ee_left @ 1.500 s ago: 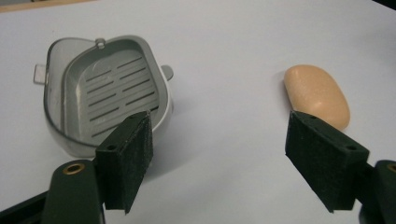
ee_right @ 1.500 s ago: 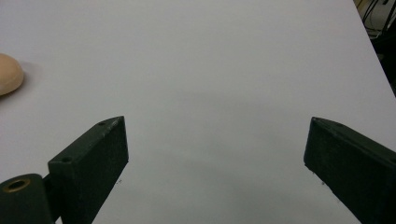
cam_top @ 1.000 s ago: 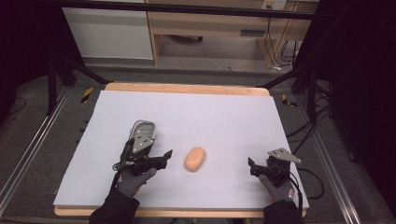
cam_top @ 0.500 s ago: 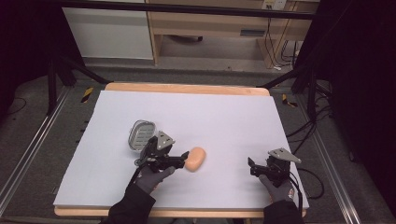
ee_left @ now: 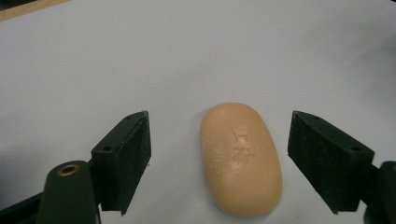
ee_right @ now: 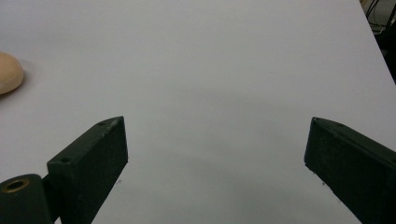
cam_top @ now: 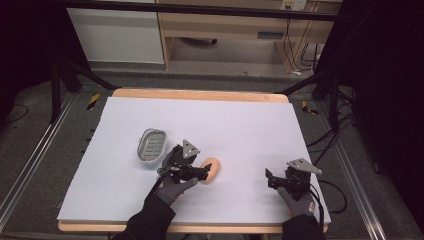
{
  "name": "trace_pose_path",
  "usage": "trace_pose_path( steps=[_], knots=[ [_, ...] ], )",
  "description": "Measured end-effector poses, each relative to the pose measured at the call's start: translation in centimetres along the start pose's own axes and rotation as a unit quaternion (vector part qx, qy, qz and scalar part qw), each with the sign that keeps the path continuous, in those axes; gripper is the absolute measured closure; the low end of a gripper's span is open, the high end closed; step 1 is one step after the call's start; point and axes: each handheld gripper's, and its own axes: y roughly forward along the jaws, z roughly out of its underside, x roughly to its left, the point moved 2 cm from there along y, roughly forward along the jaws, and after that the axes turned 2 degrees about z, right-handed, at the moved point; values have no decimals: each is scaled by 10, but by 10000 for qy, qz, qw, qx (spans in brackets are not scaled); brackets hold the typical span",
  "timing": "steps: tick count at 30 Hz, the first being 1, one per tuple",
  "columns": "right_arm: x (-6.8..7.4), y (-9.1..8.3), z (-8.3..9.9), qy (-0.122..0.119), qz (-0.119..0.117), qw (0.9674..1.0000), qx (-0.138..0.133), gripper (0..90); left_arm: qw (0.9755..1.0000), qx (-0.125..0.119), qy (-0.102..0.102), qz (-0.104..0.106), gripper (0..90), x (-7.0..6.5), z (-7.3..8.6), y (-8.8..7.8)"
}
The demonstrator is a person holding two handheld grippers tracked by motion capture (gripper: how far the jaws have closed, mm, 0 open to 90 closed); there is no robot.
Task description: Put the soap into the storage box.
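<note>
An oval orange soap bar (cam_top: 215,168) lies flat on the white table sheet (cam_top: 240,125). My left gripper (cam_top: 205,172) has reached it from the left. In the left gripper view the soap (ee_left: 240,158) lies between the two black pads (ee_left: 123,158), with a gap on each side. My left gripper (ee_left: 219,116) is open and its jaws have just been opening. A small metal soap dish (cam_top: 151,144) stands just left of that hand. My right gripper (cam_top: 269,179) rests open near the front right; nothing lies between the jaws of the right gripper (ee_right: 215,123), and the soap (ee_right: 9,72) sits far to its left.
The wooden table edge (cam_top: 200,94) frames the white sheet. Beyond the table stand a white cabinet (cam_top: 115,35) and a wooden shelf unit (cam_top: 225,30). Black stand legs and cables (cam_top: 330,85) lie at the right, off the table.
My left gripper has moved right, away from over the soap dish, and now straddles the soap. The dish is uncovered. The right gripper has stayed put.
</note>
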Motion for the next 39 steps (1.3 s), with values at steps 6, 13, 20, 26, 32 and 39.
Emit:
trace_pose_path(
  steps=[6, 13, 20, 26, 32, 39],
  knots=[
    [0, 0, 0, 16, -15, 10000, 12, 63, 9999, 98, 40, 40, 208, -7, -1, 9],
    [1, 1, 0, 13, -41, 10000, 32, 63, 9996, 263, 74, 64, 207, -10, 2, 19],
    [1, 1, 0, 12, -55, 10000, 36, 63, 9990, 420, 133, 30, 210, -11, 6, 28],
    [1, 2, 0, -5, -56, 10000, 64, 63, 9984, 550, 126, 37, 211, -12, 9, 37],
    [1, 3, 1, 3, -55, 10000, 77, 62, 9979, 643, 108, 56, 216, -13, 10, 44],
    [2, 3, 1, -15, -59, 9999, 99, 62, 9972, 731, 123, 68, 221, -14, 12, 49]
  ],
)
